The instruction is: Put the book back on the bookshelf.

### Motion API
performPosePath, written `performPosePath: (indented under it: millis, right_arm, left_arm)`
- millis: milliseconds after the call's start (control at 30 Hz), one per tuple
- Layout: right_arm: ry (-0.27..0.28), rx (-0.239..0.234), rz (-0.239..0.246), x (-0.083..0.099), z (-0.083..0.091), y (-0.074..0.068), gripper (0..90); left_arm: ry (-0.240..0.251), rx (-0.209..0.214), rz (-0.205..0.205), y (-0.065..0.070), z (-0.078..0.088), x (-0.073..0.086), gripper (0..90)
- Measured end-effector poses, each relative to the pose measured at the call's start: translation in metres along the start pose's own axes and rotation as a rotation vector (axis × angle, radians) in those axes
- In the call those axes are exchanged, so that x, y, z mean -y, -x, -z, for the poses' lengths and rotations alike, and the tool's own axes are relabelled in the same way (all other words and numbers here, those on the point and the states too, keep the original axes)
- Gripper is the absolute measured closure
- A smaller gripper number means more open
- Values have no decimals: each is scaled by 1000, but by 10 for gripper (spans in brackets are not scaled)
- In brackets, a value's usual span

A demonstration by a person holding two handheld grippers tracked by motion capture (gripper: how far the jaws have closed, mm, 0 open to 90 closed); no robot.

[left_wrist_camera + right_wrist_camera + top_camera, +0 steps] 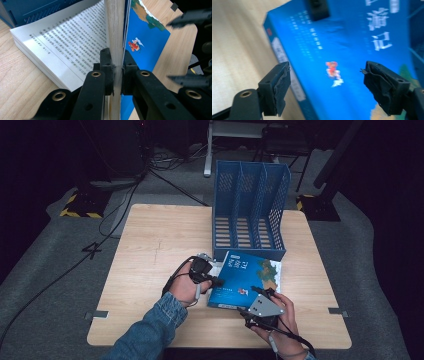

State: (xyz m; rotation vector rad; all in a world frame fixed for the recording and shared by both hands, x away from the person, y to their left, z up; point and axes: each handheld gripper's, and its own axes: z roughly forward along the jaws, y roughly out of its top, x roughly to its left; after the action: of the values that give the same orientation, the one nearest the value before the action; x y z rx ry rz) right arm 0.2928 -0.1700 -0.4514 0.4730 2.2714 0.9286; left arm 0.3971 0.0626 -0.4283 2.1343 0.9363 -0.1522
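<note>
While the left gripper pinches a thick sheaf of pages together with the front cover of the blue paperback book, holding that part lifted off the lower pages, the right gripper hangs just above the cover with its jaws spread and nothing between them. In the high view the book lies on the pale wooden table, its far edge close against the front of the blue perforated plastic file rack, which stands upright with its slots facing the person. The work in hand looks like getting the book closed and gripped for lifting. To do it well, the left pinch should hold firm so the pages do not fan out, while the right gripper comes to the near, spine-side edge and takes the whole thickness squarely, not the cover alone. Only after both grips are sure should the book be stood up and steered toward a slot.
</note>
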Motion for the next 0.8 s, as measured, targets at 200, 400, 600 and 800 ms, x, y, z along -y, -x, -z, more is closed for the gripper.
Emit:
performPosePath:
  millis: [200, 400, 600, 800]
  right_arm:
    - [-38, -27, 57, 2, -12, -9, 224]
    - [-77, -21, 103, 7, -25, -14, 224]
    - [-95, 23, 157, 12, -36, -17, 174]
    - [-105, 85, 203, 17, -43, -16, 142]
  left_arm:
    - [2, 2, 3, 1, 1, 0, 830]
    - [3, 28, 24, 0, 2, 0, 828]
    - [1, 56, 39, 1, 2, 0, 826]
    - [1, 69, 44, 2, 2, -1, 826]
